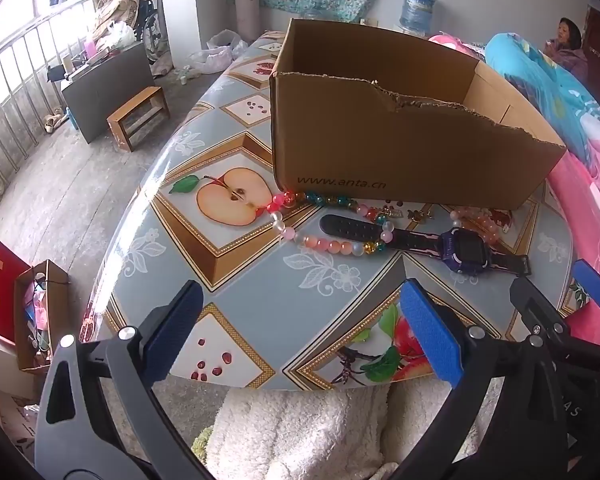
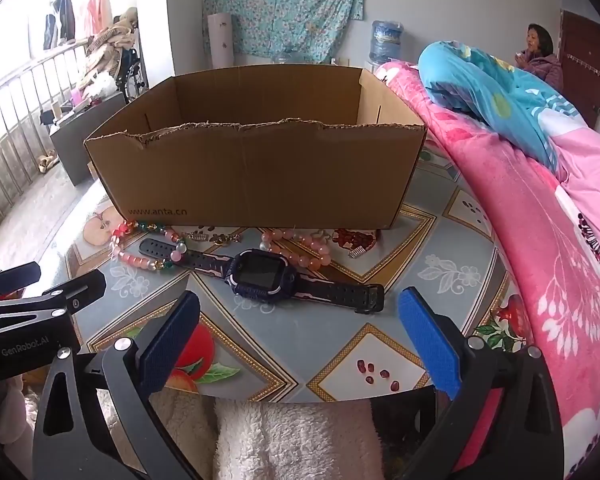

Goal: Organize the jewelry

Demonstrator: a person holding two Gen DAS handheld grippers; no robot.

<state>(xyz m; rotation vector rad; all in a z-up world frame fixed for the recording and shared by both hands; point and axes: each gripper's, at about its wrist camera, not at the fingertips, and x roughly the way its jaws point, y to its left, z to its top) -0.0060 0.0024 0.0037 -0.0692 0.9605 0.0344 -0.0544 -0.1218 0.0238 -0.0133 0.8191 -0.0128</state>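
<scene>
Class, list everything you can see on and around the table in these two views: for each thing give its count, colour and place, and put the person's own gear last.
cardboard box: one, brown, open top with torn front edge, at the back of the table
smartwatch: one, dark purple with black strap, lying flat in front of the box
beaded bracelet: one, pink, white, red and green beads, left of the watch, draped over its strap
pink bead bracelet: one, peach-pink, right of centre by the box's foot
small gold trinkets: several, along the box's foot
tablecloth: one, grey-blue with fruit prints
quilt: one, pink, right of the table
left gripper: one, blue pads, open, empty
right gripper: one, blue pads, open, empty
</scene>
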